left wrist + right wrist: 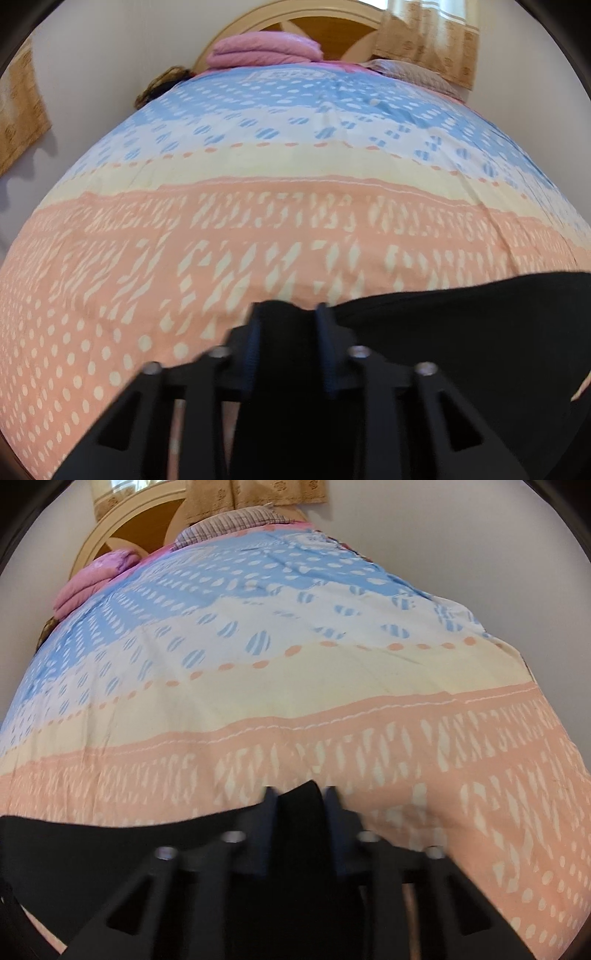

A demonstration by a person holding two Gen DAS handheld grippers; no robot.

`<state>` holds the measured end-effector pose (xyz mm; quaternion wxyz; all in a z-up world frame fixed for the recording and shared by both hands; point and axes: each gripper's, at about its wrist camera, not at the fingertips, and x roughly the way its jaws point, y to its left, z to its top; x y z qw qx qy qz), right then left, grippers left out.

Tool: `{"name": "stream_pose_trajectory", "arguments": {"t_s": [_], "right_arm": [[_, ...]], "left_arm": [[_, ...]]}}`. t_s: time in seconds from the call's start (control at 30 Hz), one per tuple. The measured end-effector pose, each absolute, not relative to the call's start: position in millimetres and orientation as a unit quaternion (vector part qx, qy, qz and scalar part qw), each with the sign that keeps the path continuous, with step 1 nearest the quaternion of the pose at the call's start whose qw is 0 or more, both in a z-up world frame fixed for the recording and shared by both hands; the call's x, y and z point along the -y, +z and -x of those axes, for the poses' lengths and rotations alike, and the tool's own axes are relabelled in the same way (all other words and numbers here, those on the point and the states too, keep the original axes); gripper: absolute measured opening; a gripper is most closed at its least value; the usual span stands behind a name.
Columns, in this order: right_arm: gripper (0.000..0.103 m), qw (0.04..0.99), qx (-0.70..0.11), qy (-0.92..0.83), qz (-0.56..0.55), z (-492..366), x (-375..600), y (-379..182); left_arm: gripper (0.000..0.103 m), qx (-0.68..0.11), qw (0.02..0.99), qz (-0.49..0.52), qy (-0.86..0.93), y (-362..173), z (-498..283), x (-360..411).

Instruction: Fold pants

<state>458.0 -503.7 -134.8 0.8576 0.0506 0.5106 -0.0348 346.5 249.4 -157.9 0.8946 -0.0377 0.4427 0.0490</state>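
Note:
Black pants (461, 332) lie on the patterned bedspread (258, 221) near the bed's front edge. In the left wrist view my left gripper (288, 314) is shut on a bunched corner of the black cloth, which stands up between the two pads; the rest of the pants spreads away to the right. In the right wrist view my right gripper (301, 797) is shut on the opposite corner of the pants (92, 845), a fold of black cloth pinched between its pads, with the cloth stretching off to the left over the bedspread (332, 672).
A folded pink blanket (264, 50) and a checked pillow (413, 72) lie at the head of the bed by the wooden headboard (325, 29). Curtains (428, 37) hang behind. White walls flank the bed. The pink blanket (92, 579) sits far left in the right wrist view.

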Motion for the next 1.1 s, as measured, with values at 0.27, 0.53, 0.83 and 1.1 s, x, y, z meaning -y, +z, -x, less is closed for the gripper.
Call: {"name": "stream_pose_trajectory", "arguments": {"t_s": [0.27, 0.53, 0.83, 1.1], "right_arm": [[0.005, 0.883, -0.465, -0.034, -0.055, -438.2, 503.0, -105.8], [0.005, 0.919, -0.388, -0.019, -0.065, -388.5, 509.6, -53.4], [0.005, 0.937, -0.331, 0.017, -0.114, -318.2, 526.8, -26.8], [0.005, 0.937, -0.31, 0.035, -0.159, -249.6, 543.3, -34.9]], "left_arm": [[0.013, -0.429, 0.901, 0.022, 0.051, -149.6, -343.2, -245.1], [0.013, -0.384, 0.921, 0.059, 0.037, -126.3, -321.1, -253.0], [0.013, -0.331, 0.937, 0.113, 0.005, -109.5, -279.4, -266.1], [0.013, -0.287, 0.951, 0.115, -0.026, -101.0, -227.8, -264.9]]}}
